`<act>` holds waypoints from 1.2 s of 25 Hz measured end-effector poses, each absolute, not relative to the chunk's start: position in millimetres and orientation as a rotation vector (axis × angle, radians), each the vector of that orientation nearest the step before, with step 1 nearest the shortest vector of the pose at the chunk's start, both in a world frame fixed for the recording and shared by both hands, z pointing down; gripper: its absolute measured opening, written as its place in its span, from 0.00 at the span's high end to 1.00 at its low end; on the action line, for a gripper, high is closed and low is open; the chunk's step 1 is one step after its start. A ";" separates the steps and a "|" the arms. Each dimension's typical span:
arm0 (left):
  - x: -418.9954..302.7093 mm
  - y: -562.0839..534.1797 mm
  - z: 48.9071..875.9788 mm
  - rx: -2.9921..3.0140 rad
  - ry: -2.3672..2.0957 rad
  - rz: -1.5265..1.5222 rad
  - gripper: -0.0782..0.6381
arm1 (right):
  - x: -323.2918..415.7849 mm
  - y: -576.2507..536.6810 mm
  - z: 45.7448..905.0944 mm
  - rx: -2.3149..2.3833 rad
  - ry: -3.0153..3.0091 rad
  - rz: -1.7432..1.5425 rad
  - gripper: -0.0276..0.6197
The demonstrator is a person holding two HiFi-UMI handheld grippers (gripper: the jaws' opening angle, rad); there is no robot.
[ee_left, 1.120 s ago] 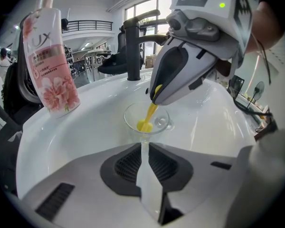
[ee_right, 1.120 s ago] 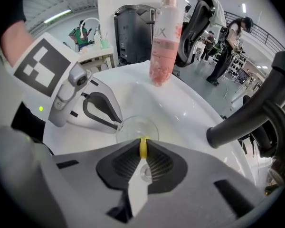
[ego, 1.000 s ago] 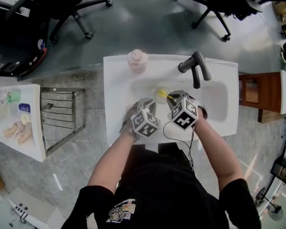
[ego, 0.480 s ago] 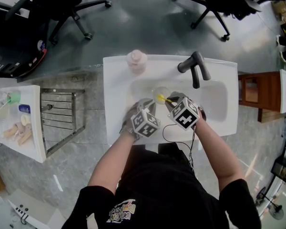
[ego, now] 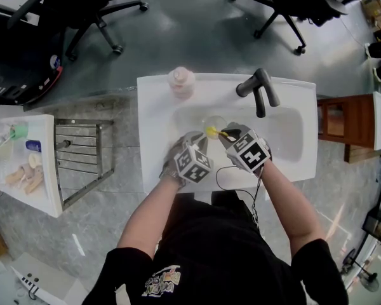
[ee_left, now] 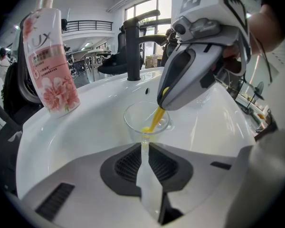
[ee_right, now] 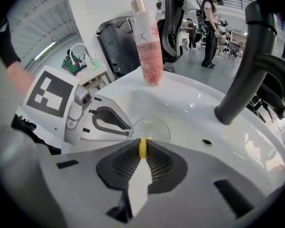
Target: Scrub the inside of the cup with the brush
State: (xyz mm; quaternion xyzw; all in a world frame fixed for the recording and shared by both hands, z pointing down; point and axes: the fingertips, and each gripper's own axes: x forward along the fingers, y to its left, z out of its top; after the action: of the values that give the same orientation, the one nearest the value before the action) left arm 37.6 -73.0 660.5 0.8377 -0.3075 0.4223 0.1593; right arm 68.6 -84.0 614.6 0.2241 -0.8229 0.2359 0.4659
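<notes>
Your left gripper (ee_left: 143,145) has its jaws nearly closed on the near rim of the clear cup (ee_left: 147,120), which sits in the sink (ego: 157,138) on your side of the faucet (ego: 260,89). Your right gripper (ee_right: 142,148) pinches the yellow brush (ee_left: 154,121), its far end inside the cup. Treat the cup as likely thin, slick and fragile: clamp the rim wall lightly.

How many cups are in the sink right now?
1. A clear cup sits in the white basin, its rim pinched by the left tool. The yellow brush, held by the right tool, dips inside. Both tools cover part of the basin, so another could be hidden.
</notes>
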 end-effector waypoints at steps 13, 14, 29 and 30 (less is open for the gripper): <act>39.1 -72.6 659.9 2.393 -0.873 1.206 0.83 | 70.9 -106.5 576.4 0.675 -2.116 0.577 0.90; 38.9 -72.7 660.0 2.393 -0.873 1.205 0.83 | 72.4 -108.5 574.5 0.694 -2.120 0.575 0.90; 37.4 -71.7 661.1 2.380 -0.872 1.195 0.83 | 106.4 -100.6 559.4 0.836 -2.079 0.585 0.90; 37.0 -71.4 661.1 2.376 -0.872 1.192 0.83 | 107.5 -97.4 559.1 0.836 -2.076 0.589 0.90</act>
State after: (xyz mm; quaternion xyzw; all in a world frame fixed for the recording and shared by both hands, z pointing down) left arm 37.0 -71.4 661.1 0.8369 -0.3070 0.4196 0.1711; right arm 107.5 -97.4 559.1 0.3306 -0.8215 0.2331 0.4019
